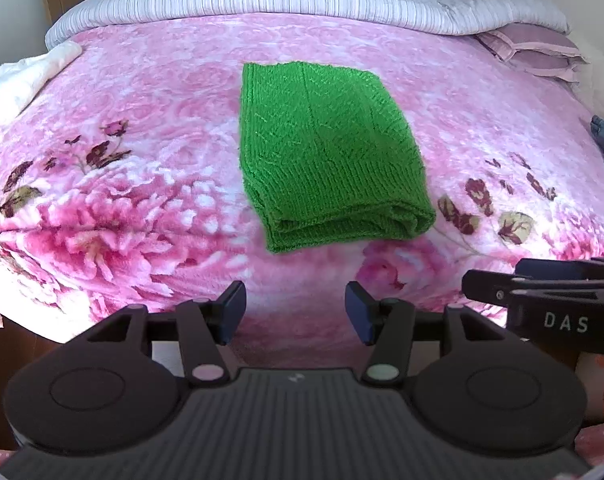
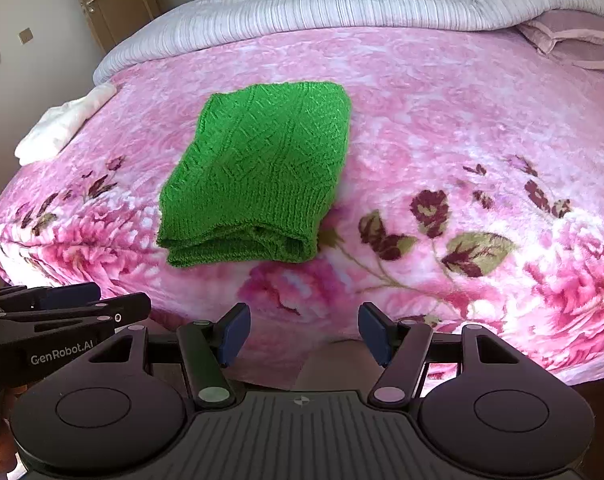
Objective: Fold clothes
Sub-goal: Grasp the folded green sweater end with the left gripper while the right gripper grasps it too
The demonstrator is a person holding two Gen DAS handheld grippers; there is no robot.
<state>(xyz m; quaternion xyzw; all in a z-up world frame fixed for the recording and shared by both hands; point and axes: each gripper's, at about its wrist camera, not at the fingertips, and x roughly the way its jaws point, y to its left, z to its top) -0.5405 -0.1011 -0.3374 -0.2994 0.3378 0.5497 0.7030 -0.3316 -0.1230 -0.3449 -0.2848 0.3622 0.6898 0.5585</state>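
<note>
Left wrist view: my left gripper (image 1: pixel 295 312) has its fingers wide apart with nothing in them. My right gripper (image 2: pixel 304 333) is spread wide too and holds nothing. The green sweater (image 1: pixel 326 152) lies folded in a neat block in the middle of the pink flower blanket (image 1: pixel 142 128) on the bed, well apart from both grippers.

Left gripper (image 1: pixel 295 312) and right gripper (image 2: pixel 304 334) side by side, jaws apart, empty.
</note>
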